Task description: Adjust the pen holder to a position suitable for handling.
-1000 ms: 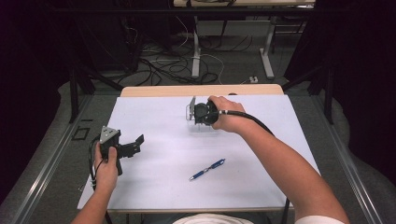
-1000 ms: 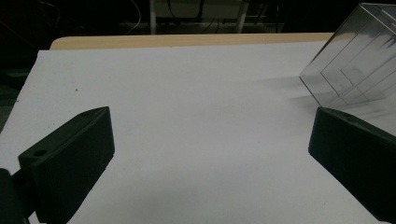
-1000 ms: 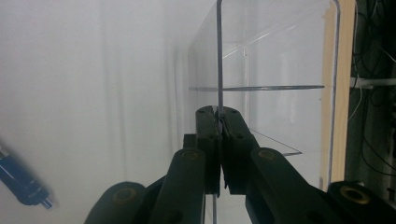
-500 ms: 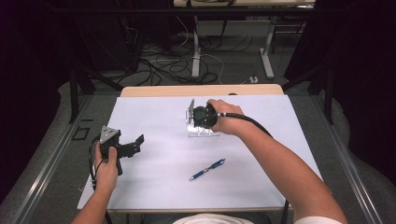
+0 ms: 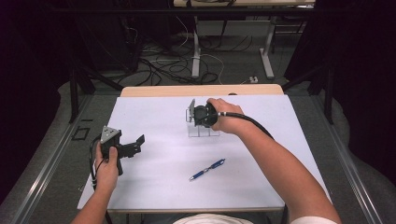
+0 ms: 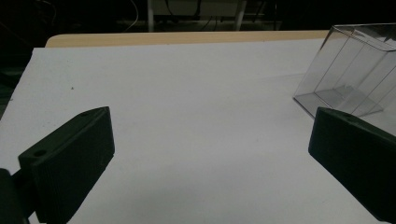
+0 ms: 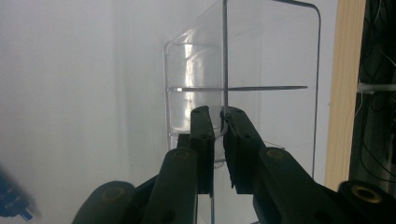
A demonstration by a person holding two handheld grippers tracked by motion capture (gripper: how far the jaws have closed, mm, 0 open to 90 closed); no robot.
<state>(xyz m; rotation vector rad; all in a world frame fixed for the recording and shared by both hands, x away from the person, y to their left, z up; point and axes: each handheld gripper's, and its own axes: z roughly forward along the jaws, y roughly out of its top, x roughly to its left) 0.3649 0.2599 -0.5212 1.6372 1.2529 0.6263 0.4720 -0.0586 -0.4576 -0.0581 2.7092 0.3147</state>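
A clear plastic box (image 5: 203,131) with inner dividers stands tilted on the white table top (image 5: 261,154), far of centre. My right gripper (image 5: 198,116) is shut on one of its thin walls. In the right gripper view the jaws (image 7: 218,115) pinch the edge of the clear box (image 7: 261,56). A blue pen (image 5: 208,169) lies loose on the table nearer to me, and its tip (image 7: 13,201) shows at the lower left. My left gripper (image 5: 136,144) rests at the table's left side, open and holding nothing. In its own view the left gripper (image 6: 212,119) stands wide, with the clear box (image 6: 348,70) off to the right.
A strip of bare wood (image 5: 201,90) runs along the table's far edge. Beyond it, cables (image 5: 163,65) and table legs (image 5: 196,46) sit on a dark floor. Metal rails (image 5: 42,172) flank the table.
The right gripper has dropped slightly toward me with the clear box, which now shows more below it. The left gripper and the pen have not moved.
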